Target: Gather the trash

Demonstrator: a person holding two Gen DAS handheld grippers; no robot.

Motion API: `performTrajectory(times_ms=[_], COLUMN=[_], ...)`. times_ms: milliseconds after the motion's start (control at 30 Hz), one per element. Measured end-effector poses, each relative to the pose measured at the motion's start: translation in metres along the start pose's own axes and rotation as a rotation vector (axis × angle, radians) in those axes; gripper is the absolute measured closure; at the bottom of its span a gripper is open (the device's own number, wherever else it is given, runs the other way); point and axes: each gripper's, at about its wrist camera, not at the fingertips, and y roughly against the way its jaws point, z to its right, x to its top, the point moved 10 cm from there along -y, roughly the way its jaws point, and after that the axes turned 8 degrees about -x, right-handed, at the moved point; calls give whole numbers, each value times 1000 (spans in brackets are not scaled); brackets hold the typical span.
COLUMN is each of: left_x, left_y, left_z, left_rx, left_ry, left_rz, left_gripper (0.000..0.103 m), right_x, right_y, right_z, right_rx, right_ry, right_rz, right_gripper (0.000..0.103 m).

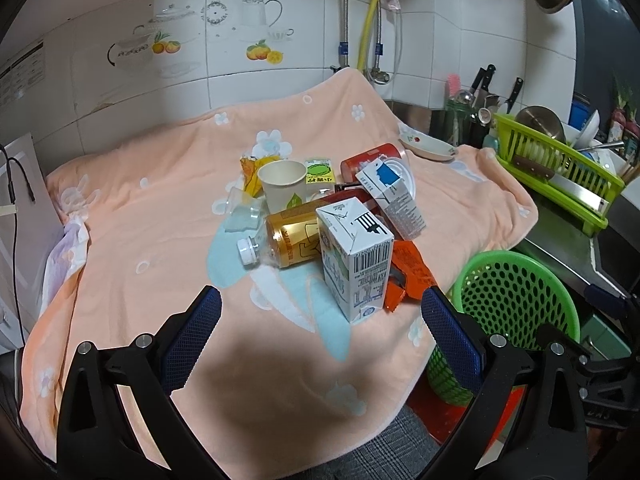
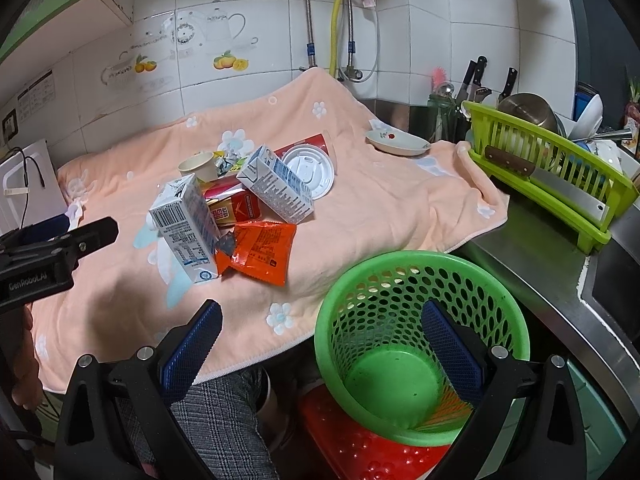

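Note:
A pile of trash lies mid-table on a peach towel (image 1: 140, 220): an upright milk carton (image 1: 354, 260) (image 2: 186, 226), a tilted second carton (image 1: 394, 200) (image 2: 276, 186), a gold bottle (image 1: 288, 240), a paper cup (image 1: 282, 184) (image 2: 200, 166), an orange wrapper (image 1: 408, 276) (image 2: 260, 252), a white lid (image 2: 310, 170). A green mesh basket (image 1: 516, 300) (image 2: 400, 340) stands at the table's right front edge. My left gripper (image 1: 320, 332) is open and empty, just short of the upright carton. My right gripper (image 2: 320, 344) is open and empty above the basket's near rim.
A green dish rack (image 2: 560, 176) with a cleaver and bowls sits right. A small dish (image 2: 398, 142) lies at the towel's far corner. Knives stand in a holder (image 2: 472, 76). A red stool (image 2: 360, 448) supports the basket. The left gripper's body (image 2: 52, 252) shows at left.

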Motion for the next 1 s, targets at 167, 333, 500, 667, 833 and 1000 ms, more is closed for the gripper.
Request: performTrajectory(times_ms=[167,333,500,667,833,1000], left_x=[0,0,0,4,12,20], left_y=[-5,-8,-10,-17,-30,-48], left_z=[0,-2,-3,0,2,7], left_rx=[-1,0,-5,-24,-25,-31], left_ry=[9,14,21,34,50,73], left_rz=[-10,-14,-18,-25,-32,-48], left_gripper=[5,5,5,5,5,5], right_x=[0,1,2,6,5,5], right_y=[-4,-7,-12,-15,-21,-31], right_z=[2,1,1,1,-1,-2], right_rx=[-1,4,7,6,14,22], right_ry=[-3,-3,0,1,-1,0], right_rz=[-7,-9,-10,-3,-11,-23], right_gripper=[6,6,6,6,6,6])
